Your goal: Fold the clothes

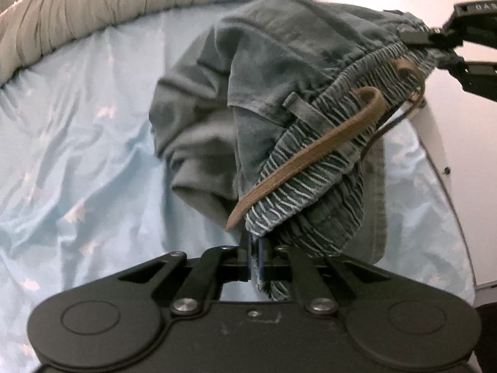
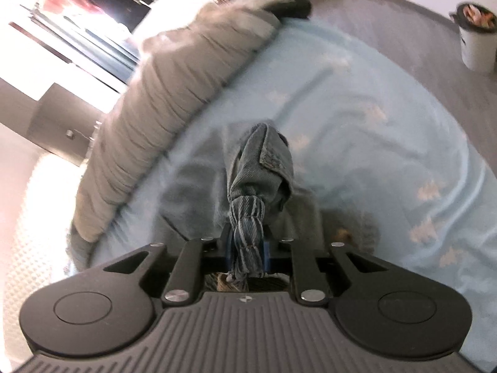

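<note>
Light blue star-print bed sheet point(image 1: 77, 143) lies mostly bare, rumpled grey duvet point(image 1: 93, 3) along its far edge. Left gripper point(image 1: 255, 258) fingers are clamped on the elastic waistband of the blue-grey denim shorts point(image 1: 273, 99); right gripper point(image 2: 247, 253) fingers pinch the waistband's other end.

Soft even indoor light, blown-out window glare point(image 2: 77, 9) upper left — motion blur, fisheye bending at edges

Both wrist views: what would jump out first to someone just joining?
The blue-grey denim garment, bunched and lifted off the pale blue bed sheet, pinched by its elastic waistband in both tools: the left tool near the bottom, the right tool at the far end. A tan belt dangles along the waistband, and a grey duvet lies behind.
</note>
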Demonstrator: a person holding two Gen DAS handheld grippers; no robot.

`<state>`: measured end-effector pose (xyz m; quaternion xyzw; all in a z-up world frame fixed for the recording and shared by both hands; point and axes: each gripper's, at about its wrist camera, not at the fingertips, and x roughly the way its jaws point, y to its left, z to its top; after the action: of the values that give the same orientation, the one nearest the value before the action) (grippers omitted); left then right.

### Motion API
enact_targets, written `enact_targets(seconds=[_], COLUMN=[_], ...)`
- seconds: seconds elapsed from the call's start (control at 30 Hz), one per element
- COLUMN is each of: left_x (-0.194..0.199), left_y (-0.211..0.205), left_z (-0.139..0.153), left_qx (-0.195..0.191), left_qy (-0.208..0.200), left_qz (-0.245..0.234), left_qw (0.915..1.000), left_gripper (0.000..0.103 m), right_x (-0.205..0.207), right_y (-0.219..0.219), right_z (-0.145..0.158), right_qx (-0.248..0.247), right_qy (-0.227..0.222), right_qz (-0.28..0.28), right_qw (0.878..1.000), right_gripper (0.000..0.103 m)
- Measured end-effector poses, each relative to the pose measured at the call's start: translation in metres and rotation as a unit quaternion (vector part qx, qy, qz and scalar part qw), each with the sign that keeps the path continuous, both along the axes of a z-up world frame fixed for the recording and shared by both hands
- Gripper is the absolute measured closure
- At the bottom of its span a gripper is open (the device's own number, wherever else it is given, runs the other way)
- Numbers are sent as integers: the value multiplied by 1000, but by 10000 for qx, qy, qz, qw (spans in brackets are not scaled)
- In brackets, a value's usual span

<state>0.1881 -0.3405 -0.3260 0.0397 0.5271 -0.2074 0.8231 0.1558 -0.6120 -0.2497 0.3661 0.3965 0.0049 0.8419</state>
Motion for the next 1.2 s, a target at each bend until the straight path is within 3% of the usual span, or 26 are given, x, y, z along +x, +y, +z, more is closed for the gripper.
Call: enact_targets(seconds=[0.13,0.2,0.27,0.37,0.5,0.7,0.8,0.83,0.93,0.97,1.03,1.2], left_x=[-2,-4,-6,-14,-19,-25,-27,-27,-20,-18,-15,-20], left_y=[6,4,0,-6,-13,-36,-47,-47,-34,-30,-20,25], left_z=[6,5,6,3,-9,-28,-44,-47,-41,-38,-33,-7], left_qx=[-368,-456,-464,-470,-473,-411,-53,-29,-354,-452,-614,-932], left_qy=[1,-2,-41,-94,-35,197,279,294,404,418,386,65], left_qz=[29,55,106,173,336,2,-174,-144,294,372,469,848], left_qw=[9993,9989,9989,9987,9983,9990,9994,9995,9981,9974,9963,9920], left_gripper=[98,91,75,60,50,51,61,69,75,86,95,96], right_x=[9,14,20,34,40,37,34,33,30,29,28,38], right_y=[11,20,28,37,37,33,35,36,38,38,40,43], right_z=[30,41,47,53,62,73,81,82,85,86,89,95], right_qx=[27,6,24,24,87,132,119,77,31,33,-16,-119], right_qy=[-348,-474,-559,-617,-616,-579,-555,-546,-560,-585,-631,-714], right_qz=[126,250,388,547,590,407,393,411,389,363,348,298], right_qw=[9993,9986,9977,9966,9963,9974,9976,9976,9977,9976,9974,9969], right_gripper=[86,86,86,86,86,86,86,86,86,86,86,86])
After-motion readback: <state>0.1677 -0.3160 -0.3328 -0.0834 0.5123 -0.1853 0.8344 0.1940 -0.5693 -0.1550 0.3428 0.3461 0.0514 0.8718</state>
